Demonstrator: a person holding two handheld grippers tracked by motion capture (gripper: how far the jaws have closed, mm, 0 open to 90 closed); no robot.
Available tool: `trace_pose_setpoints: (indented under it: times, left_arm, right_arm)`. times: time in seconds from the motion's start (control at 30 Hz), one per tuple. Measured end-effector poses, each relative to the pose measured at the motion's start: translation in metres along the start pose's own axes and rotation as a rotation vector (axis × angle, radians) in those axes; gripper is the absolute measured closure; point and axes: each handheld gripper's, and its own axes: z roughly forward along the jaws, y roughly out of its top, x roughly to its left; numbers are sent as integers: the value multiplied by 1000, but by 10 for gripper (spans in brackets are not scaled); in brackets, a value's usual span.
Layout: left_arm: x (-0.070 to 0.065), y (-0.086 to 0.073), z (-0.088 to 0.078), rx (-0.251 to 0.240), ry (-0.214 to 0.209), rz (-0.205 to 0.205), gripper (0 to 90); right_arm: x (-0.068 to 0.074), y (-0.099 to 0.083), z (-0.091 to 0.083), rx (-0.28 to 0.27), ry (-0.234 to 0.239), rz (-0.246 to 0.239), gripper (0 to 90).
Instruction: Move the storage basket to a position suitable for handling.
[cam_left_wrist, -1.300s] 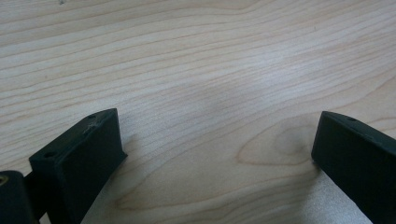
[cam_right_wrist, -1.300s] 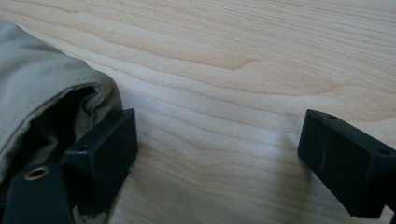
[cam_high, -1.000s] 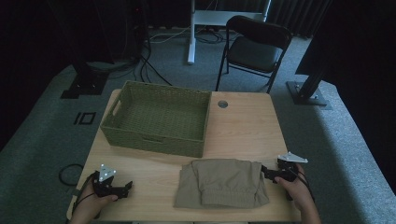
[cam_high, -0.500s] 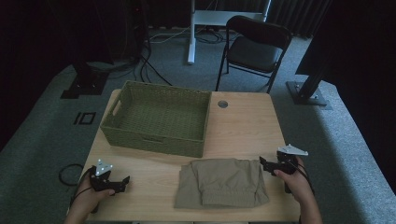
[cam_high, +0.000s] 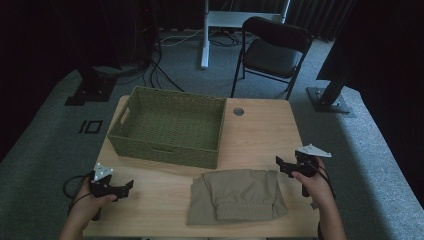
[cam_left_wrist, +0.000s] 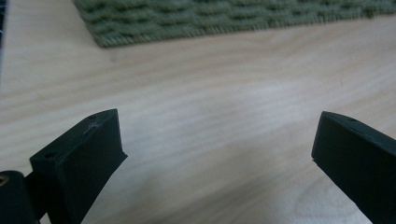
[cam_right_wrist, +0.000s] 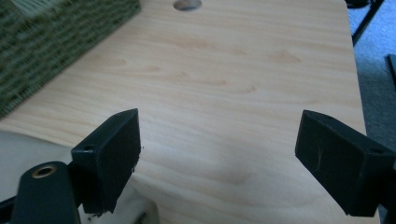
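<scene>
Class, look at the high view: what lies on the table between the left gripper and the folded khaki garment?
Nothing: in the high view, the stretch from the left gripper to the folded khaki garment is bare wooden table.

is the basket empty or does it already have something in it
Empty: the high view shows only bare weave inside the green basket; the folded cloth lies outside it.
</scene>
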Motion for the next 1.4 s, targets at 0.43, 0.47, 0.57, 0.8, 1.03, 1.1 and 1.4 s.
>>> trace_pose_setpoints:
  times: [0.43,0.47,0.57,0.8,1.03,1.1,1.4]
  left_arm:
    - [13,30,-12,-60,15,1,27]
    - [13,32,-13,-68,10,-3,27]
    - [14,38,-14,-91,-17,-28,27]
    - [26,59,-20,-137,23,-23,27]
    - [33,77,-26,-165,5,-19,27]
    - [35,82,-26,-163,8,-9,27]
    - [45,103,-22,-165,48,13,27]
  right_arm:
    - [22,20,4,-33,51,-23,138]
    - [24,21,4,-37,55,-25,138]
    - [30,24,5,-43,69,-28,137]
    - [43,32,8,-50,91,-47,138]
    - [58,39,12,-65,135,-45,135]
    - [63,42,14,-70,143,-51,134]
    - [87,58,20,-81,161,-83,134]
